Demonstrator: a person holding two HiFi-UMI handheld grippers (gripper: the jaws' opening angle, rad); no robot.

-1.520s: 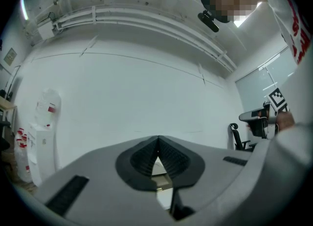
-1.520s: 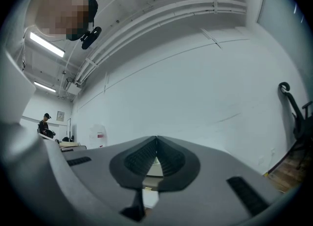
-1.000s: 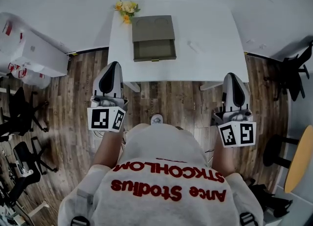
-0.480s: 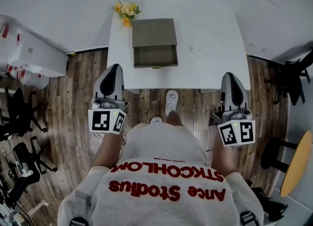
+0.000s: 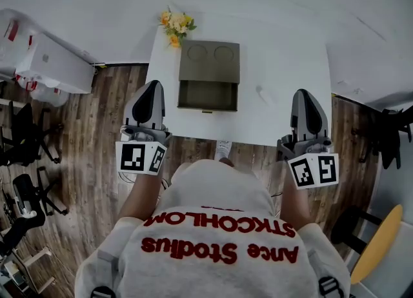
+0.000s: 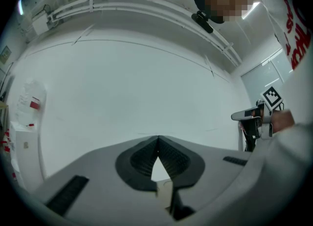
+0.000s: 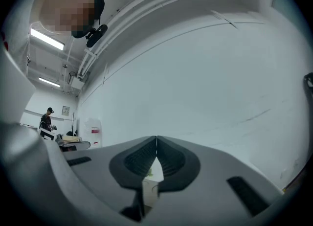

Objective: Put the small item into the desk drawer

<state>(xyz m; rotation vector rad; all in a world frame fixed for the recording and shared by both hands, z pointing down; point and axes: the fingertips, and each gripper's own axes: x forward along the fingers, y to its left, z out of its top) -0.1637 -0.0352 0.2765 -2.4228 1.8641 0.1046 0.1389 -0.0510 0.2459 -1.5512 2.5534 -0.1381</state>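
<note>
Wood-plank floor [image 5: 97, 116] surrounds a white desk [image 5: 290, 64] set against a pale wall, straight ahead of the person at twelve o'clock. On it stands an olive drawer unit [image 5: 208, 61], its top bearing two round recesses, with a bunch of flowers [image 5: 175, 24] at its eleven o'clock corner. Its drawer [image 5: 206, 95] is pulled out toward the person and looks empty.

A faint pale mark on the desktop at the unit's three o'clock is probably the small item [image 5: 261, 91], though it is too small to identify.

The left gripper [image 5: 152, 88] and right gripper [image 5: 303, 95] are both pressed together on nothing and held near the desk's near edge, well apart. This looks like the approach step, with the pickup not yet begun. Next, the right gripper likely needs to spread its jaws and reach for the item at its eleven o'clock.
</note>
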